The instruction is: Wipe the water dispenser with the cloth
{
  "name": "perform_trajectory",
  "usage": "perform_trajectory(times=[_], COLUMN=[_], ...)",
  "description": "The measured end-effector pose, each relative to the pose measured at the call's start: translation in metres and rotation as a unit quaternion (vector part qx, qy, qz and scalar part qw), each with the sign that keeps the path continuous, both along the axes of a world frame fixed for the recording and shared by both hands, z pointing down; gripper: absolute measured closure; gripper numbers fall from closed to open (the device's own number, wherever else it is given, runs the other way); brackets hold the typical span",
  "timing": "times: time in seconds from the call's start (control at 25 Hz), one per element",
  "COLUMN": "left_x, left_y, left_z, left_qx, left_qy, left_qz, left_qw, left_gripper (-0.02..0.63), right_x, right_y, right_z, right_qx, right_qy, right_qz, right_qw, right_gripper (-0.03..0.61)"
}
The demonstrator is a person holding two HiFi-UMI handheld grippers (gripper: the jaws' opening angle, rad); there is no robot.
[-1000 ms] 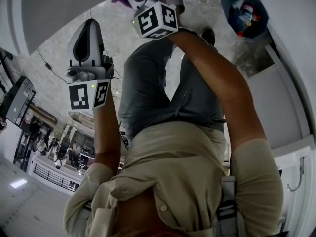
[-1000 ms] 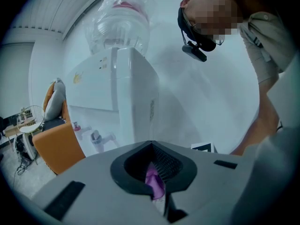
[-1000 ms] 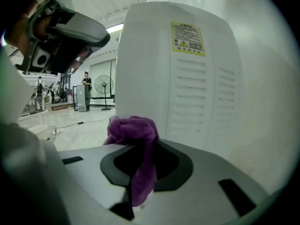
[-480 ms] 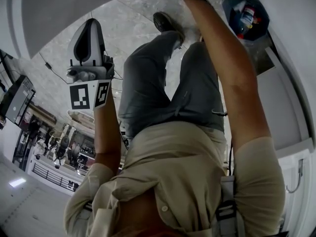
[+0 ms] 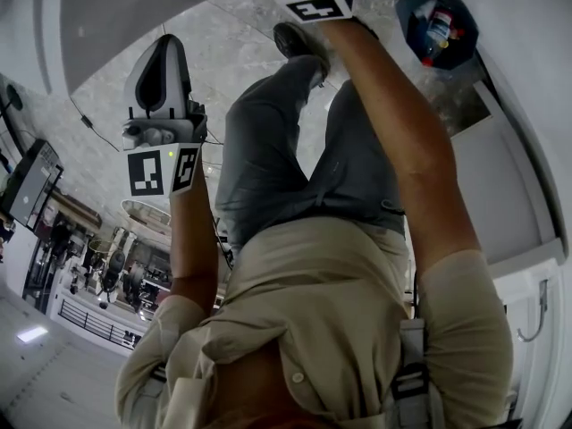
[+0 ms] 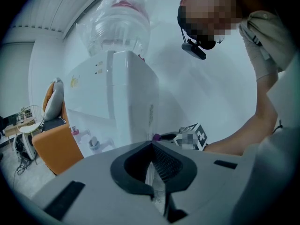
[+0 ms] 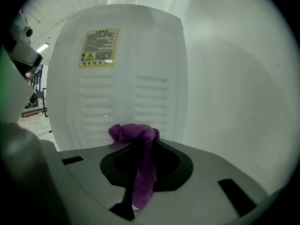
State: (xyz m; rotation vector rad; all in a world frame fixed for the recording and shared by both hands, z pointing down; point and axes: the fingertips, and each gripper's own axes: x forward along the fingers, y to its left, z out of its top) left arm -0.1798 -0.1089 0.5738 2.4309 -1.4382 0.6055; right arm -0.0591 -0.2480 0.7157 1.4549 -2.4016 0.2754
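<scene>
Water dispenser (image 6: 126, 97): a tall white cabinet standing close to a white wall (image 7: 234, 69), with a clear water bottle (image 6: 119, 22) upside down on top.
Dispenser, front: two small taps (image 6: 93, 143) low down, seen in the left gripper view.
Dispenser, panel facing the right gripper: smooth white plastic with two columns of louvred slats (image 7: 126, 102) and a yellow-and-white sticker (image 7: 98, 48) above them; its print is too small to read.
Cloth (image 7: 136, 135): purple and thin, bunched into a soft knot at the jaw tips, with a tail hanging back between the jaws.
Cloth position: against the lower part of the slatted panel; whether it actually presses on the plastic cannot be told.
Right gripper (image 7: 140, 144): jaws clamped on the cloth and pointed at the panel. In the head view only its marker cube shows, at the top edge.
Left gripper (image 6: 151, 145): jaws pressed together, held off to the dispenser's side, well apart from the cabinet.
Beside the dispenser: an orange chair (image 6: 51, 142).
Floor: pale mottled stone (image 5: 223, 34) under the person's shoe (image 5: 299, 38).
</scene>
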Motion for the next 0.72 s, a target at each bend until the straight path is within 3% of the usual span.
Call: perform_trajectory(times=[0.24,0.48,0.6,0.72], left_x=[0.010,0.014,0.014,0.011], left_y=[0.001,-0.002,0.000,0.003], left_z=[-0.023,-0.043,-0.054,-0.065], left_qx=[0.002,0.007,0.007,0.008], left_qy=[0.006,0.013,0.017,0.020], left_qz=[0.002,-0.002,-0.004,-0.008], left_qw=[1.0000,0.9999,0.9998,0.9997], left_gripper=[0.597,0.597,0.597,0.597], right_x=[-0.045,-0.046,-0.020,0.028], right_y=[0.050,0.057,0.035,-0.009], right_z=[-0.051,-0.061,-0.080,-0.120], right_qx=[0.005,0.002,0.022,0.054], right_qy=[-0.027,-0.012,0.001,0.002], right_qz=[-0.060,-0.083,-0.060,0.005], right_qw=[0.998,0.996,0.998,0.999], right_gripper=[0.515,0.515,0.515,0.515])
